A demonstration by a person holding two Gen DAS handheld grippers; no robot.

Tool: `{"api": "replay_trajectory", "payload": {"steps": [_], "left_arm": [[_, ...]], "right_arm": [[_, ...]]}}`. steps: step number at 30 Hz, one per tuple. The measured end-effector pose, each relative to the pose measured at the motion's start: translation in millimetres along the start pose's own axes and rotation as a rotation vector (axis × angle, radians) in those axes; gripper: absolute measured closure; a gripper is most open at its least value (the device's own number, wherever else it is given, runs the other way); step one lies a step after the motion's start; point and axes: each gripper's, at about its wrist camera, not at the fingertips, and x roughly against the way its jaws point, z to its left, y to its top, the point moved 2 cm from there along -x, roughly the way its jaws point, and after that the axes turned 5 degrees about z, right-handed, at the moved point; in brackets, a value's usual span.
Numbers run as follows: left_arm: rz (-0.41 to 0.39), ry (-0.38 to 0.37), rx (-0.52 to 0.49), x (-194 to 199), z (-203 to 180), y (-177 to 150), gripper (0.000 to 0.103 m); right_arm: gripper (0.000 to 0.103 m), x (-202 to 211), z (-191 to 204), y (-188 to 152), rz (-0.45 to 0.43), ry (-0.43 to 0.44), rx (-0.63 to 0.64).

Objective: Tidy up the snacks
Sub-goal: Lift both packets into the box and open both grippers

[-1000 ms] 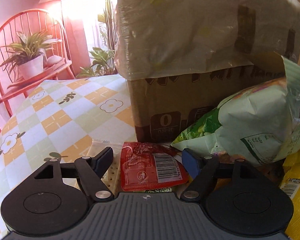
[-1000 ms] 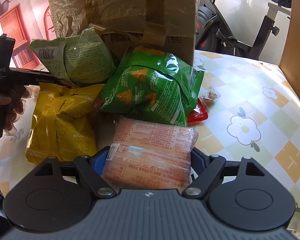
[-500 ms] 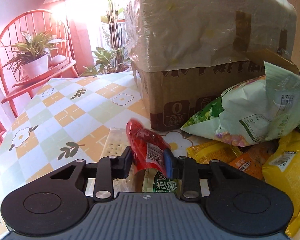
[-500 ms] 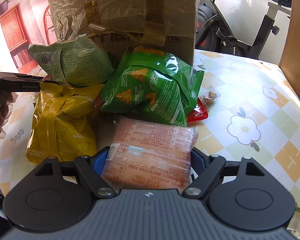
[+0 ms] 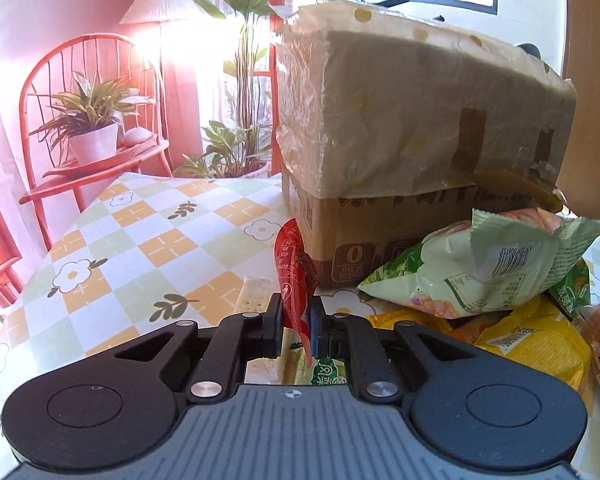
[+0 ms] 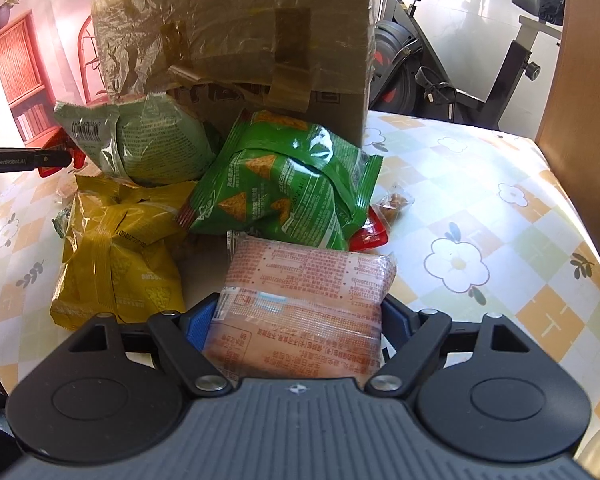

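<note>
Snacks everywhere on the flowered tablecloth (image 5: 140, 240). Left wrist view first: the left gripper (image 5: 296, 320) is clamped tight on a small red packet (image 5: 294, 264), which stands on edge between the jaws and pokes up toward 12 o'clock. Right behind it, at 1 o'clock, looms a cardboard box (image 5: 412, 128) wrapped in plastic film and tape. A pale green bag (image 5: 480, 268) leans against the box at 3 o'clock, with a yellow bag (image 5: 540, 344) below it at 4 o'clock. A cracker packet (image 5: 254, 292) lies flat just left of the red one. Off at 10 o'clock, a red chair (image 5: 96, 120) carries a potted plant (image 5: 92, 120).

Right wrist view now: the right gripper (image 6: 300, 320) has its jaws spread wide, one on each side of an orange-pink packet (image 6: 304, 300); whether they squeeze it, I cannot tell. Crowding in at 12 o'clock sits a dark green chip bag (image 6: 284, 184), at 10 o'clock another yellow bag (image 6: 116, 252), with the box towering behind.
</note>
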Motion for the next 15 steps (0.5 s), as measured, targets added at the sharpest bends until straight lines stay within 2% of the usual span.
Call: {"api": "replay_trajectory", "payload": {"steps": [8,15], "left_arm": [[-0.098,0.009,0.016,31,1,26,0.090],[-0.198,0.007,0.029,56,-3,59,0.090]], "right_arm": [[0.021,36,-6,20,-0.124,-0.031,0.006],[0.021,62,-1,73,-0.268,-0.025,0.024]]}}
